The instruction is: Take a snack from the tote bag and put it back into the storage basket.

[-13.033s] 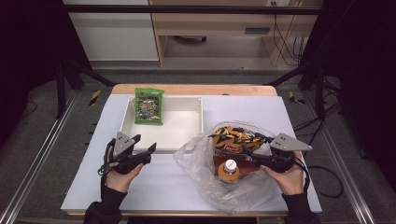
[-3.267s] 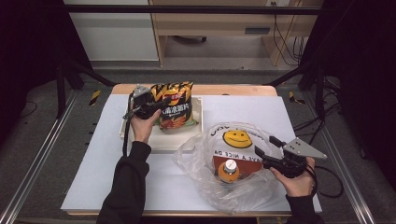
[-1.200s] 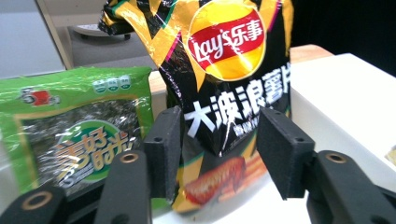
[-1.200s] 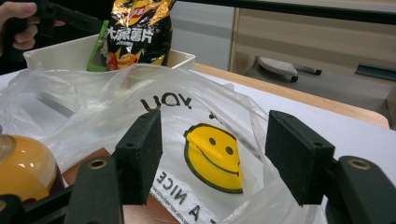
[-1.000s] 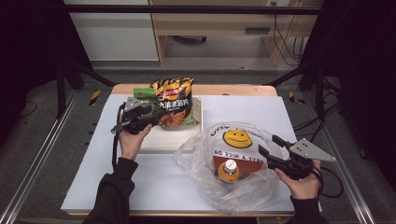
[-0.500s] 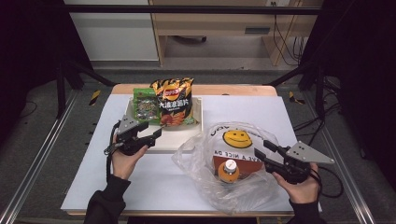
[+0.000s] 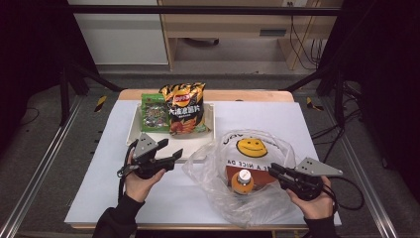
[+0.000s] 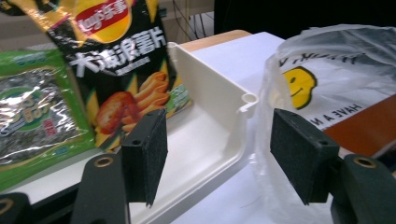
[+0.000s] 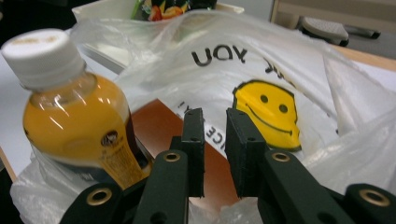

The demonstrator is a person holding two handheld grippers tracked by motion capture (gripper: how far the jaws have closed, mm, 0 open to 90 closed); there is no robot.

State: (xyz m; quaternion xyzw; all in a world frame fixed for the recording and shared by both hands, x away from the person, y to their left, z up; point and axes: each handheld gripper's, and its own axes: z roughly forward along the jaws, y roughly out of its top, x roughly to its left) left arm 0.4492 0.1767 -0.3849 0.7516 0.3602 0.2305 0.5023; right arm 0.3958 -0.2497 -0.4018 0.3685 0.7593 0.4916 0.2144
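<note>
Resting on bench [image 7: 124,198], L gripper [image 7: 174,154] w/ jaws wide apart near white tray [image 7: 132,130], chips bag [image 7: 184,108], R gripper [image 7: 274,170] jaws nearly together, nothing between, at plastic bag [image 7: 277,148] w/ juice bottle [image 7: 242,181].

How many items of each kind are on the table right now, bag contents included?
Snack packets: 2, chip bag and green packet
Bottles: 1, orange drink
Plastic bags: 1
White trays: 1
Total: 5
</note>
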